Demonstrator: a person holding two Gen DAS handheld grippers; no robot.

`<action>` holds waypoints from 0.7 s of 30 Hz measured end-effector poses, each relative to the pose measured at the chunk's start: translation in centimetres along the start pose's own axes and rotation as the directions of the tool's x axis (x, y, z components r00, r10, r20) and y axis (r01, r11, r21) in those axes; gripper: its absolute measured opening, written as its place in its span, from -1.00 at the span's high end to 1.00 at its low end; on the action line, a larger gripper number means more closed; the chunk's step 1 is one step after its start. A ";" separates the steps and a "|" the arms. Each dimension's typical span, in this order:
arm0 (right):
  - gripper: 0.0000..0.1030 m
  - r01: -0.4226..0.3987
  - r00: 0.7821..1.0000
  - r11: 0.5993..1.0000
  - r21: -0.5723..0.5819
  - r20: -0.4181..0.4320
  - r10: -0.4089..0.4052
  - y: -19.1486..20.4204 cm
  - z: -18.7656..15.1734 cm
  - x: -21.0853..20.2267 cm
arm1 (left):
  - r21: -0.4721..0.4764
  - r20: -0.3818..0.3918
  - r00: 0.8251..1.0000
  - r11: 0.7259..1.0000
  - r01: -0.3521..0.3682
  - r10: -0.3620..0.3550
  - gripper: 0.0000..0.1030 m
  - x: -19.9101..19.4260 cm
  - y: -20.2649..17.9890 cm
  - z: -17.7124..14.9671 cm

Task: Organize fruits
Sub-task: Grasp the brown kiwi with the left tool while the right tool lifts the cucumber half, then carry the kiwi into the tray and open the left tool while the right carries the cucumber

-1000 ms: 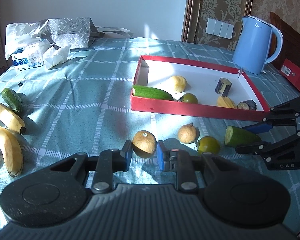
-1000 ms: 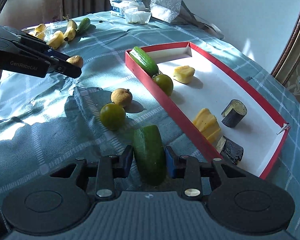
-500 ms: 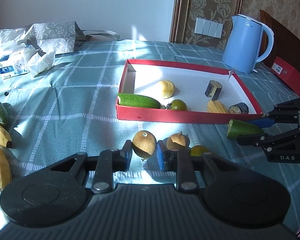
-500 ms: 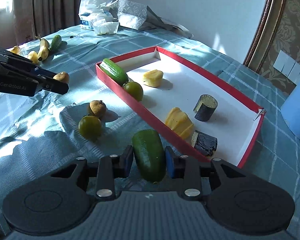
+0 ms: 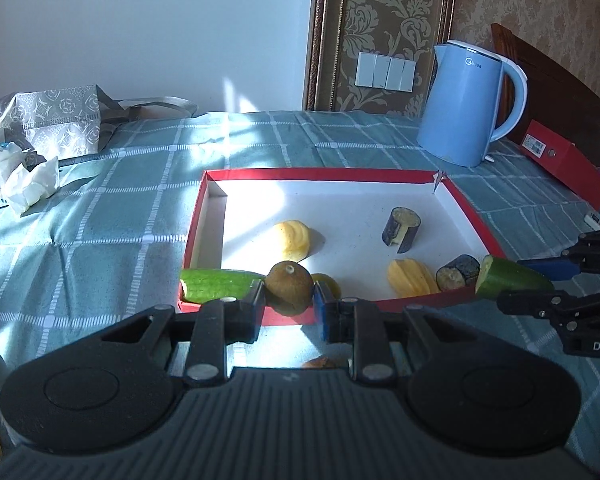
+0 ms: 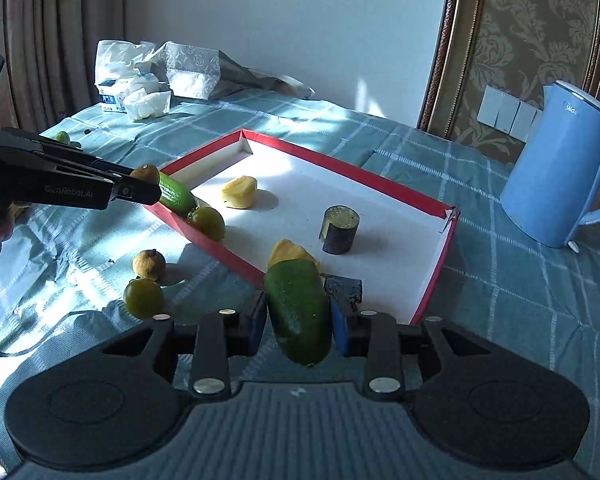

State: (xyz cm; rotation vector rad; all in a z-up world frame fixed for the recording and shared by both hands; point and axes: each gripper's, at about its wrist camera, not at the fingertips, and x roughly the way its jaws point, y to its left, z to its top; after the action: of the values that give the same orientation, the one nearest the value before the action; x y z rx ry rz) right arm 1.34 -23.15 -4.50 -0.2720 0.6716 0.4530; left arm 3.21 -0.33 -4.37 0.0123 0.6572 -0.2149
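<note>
Though sunlit, two eggplant chunks (image 5: 402,230)

Counter (image 6: 480,216) draped in a teal checked cloth. At centre, a red-walled tray (image 6: 384,178) with white floor. At 2 o'clock of the tray, a blue kettle (image 6: 560,168), upright. At 10 o'clock, a patterned silver bag (image 6: 192,68) beside a tissue pack (image 6: 120,94) and crumpled tissues (image 6: 148,104). At 8 o'clock of the tray, just outside its wall, a brown round fruit (image 6: 149,264) touching a green round fruit (image 6: 143,298). Right counter edge, left wrist view: a flat red box (image 5: 564,160).
</note>
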 end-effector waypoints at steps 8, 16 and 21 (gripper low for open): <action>0.35 0.025 1.000 0.999 0.037 -0.006 -0.025 -1.3 -0.4 -0.4 | 0.025 -0.007 1.000 1.000 0.016 -0.016 0.55 1.6 -0.7 1.1; 0.35 0.021 1.000 0.998 0.063 -0.008 -0.021 -1.7 -0.6 -0.4 | 0.022 -0.015 1.000 1.000 0.016 -0.016 0.55 2.2 -1.0 1.3; 0.35 0.017 1.000 0.997 0.072 -0.004 -0.016 -1.8 -0.6 -0.6 | 0.017 -0.015 1.000 1.000 0.020 -0.019 0.55 3.0 -1.2 2.0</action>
State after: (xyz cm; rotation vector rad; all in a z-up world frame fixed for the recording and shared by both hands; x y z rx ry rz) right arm 1.44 -25.11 -4.40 -0.2104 0.6872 0.4120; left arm 6.50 -2.21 -4.60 0.0243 0.6704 -0.2395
